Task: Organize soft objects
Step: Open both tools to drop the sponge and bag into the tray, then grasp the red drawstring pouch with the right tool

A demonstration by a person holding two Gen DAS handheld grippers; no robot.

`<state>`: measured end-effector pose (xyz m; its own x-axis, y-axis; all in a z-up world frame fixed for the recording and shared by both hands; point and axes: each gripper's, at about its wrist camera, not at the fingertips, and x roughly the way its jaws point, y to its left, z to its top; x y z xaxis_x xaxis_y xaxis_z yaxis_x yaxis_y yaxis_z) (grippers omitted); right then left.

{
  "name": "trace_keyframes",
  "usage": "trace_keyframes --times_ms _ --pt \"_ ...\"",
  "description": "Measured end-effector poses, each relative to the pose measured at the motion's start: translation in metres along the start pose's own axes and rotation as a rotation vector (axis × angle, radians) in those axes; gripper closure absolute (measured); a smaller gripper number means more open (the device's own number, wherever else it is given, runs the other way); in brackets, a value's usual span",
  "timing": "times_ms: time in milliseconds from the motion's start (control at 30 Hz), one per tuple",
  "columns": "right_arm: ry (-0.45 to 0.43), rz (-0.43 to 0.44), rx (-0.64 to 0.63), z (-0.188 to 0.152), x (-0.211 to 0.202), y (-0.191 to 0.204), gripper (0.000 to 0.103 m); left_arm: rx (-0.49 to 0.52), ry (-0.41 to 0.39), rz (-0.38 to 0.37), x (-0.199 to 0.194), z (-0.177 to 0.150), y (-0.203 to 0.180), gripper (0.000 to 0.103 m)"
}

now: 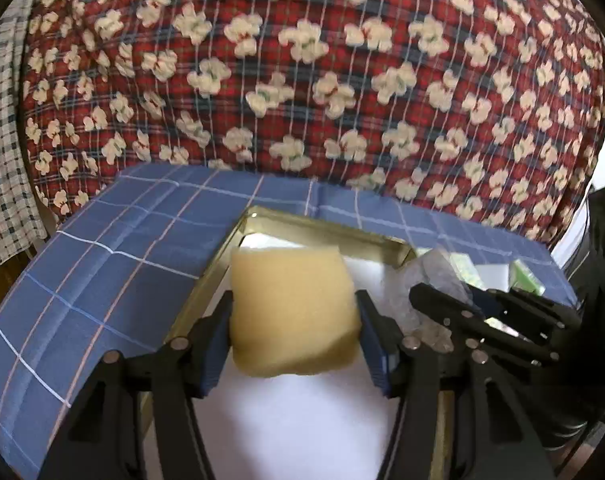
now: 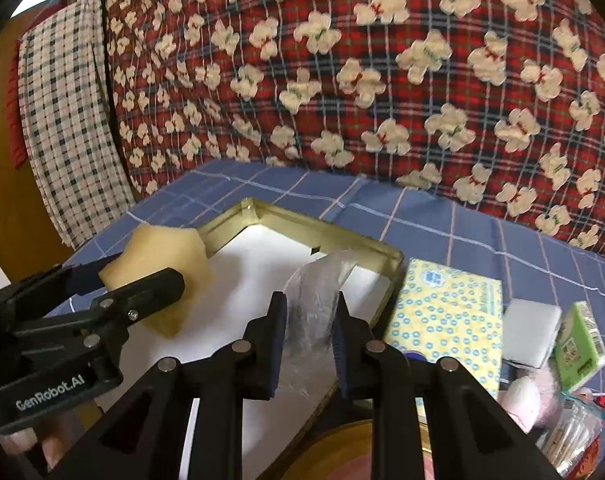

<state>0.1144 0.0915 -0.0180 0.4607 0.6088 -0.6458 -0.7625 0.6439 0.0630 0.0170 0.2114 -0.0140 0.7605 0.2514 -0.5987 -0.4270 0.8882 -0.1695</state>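
Left wrist view: the left gripper (image 1: 295,320) is closed on a yellow sponge (image 1: 292,308), its blue pads pressing the two side faces so the block bulges slightly between them. The sponge hangs over the white floor of a gold-rimmed tray (image 1: 322,227) that lies on a blue checked cloth (image 1: 114,240). It looks very light and springy. A grip across the middle of the flat sides, as here, should hold it, though it will rebound once let go and may shift. The right gripper (image 1: 482,304) shows at the right edge with a clear wrap (image 1: 430,280) just behind it. Its fingertips blur together there, and the tray's near rim is hidden by the gripper body.

Right wrist view: the right gripper (image 2: 309,312) is clamped on the clear wrap (image 2: 316,300), a crumpled piece of film or bubble plastic; which one is hard to tell. It seems almost weightless, slippery and easily crushed, so a pinch on a bunched part is safest. It sits above the tray's right half. Beside the tray lie a yellow tissue pack (image 2: 448,304), a white block (image 2: 532,330), a green pack (image 2: 582,346) and something pink (image 2: 530,400), partly cut off by the frame. The left gripper (image 2: 114,280) holds the sponge (image 2: 162,252) at the tray's left.
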Motion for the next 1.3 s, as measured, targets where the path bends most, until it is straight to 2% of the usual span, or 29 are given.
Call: trace_keyframes --times_ms 200,300,400,433,467,600,667,933,1033,1100,1300 --pt "0.090 0.013 -0.017 0.004 0.020 0.005 0.079 0.032 0.047 0.032 0.011 0.007 0.006 0.045" --pt "0.105 0.023 -0.023 0.007 0.025 0.009 0.079 0.042 0.063 0.043 0.017 0.009 0.008 0.044" --pt "0.102 0.005 -0.032 0.011 0.026 0.011 0.070 0.049 0.074 0.053 0.023 0.009 0.010 0.040" --pt "0.101 -0.019 -0.035 0.011 0.027 0.010 0.060 0.056 0.065 0.066 0.023 0.010 0.010 0.040" --pt "0.098 -0.030 -0.029 0.011 0.026 0.008 0.056 0.057 0.065 0.081 0.023 0.010 0.010 0.039" --pt "0.040 0.036 0.026 0.008 0.011 -0.004 0.053 0.042 0.049 0.059 0.017 0.010 0.013 0.031" --pt "0.006 0.038 0.044 0.005 0.001 -0.008 0.049 0.035 0.029 0.057 0.012 0.008 0.012 0.027" --pt "-0.089 0.058 0.068 -0.009 -0.039 -0.019 0.046 0.032 0.024 0.062 0.013 0.005 0.006 0.026" --pt "-0.142 0.054 0.098 -0.022 -0.060 -0.029 0.039 0.030 0.000 0.049 0.005 0.000 -0.002 0.018" --pt "-0.171 0.024 0.090 -0.032 -0.072 -0.035 0.038 0.037 -0.026 0.034 -0.002 -0.006 -0.011 0.014" --pt "-0.261 -0.129 0.097 -0.066 -0.112 -0.075 0.038 0.080 -0.096 -0.015 -0.025 -0.022 -0.050 0.012"
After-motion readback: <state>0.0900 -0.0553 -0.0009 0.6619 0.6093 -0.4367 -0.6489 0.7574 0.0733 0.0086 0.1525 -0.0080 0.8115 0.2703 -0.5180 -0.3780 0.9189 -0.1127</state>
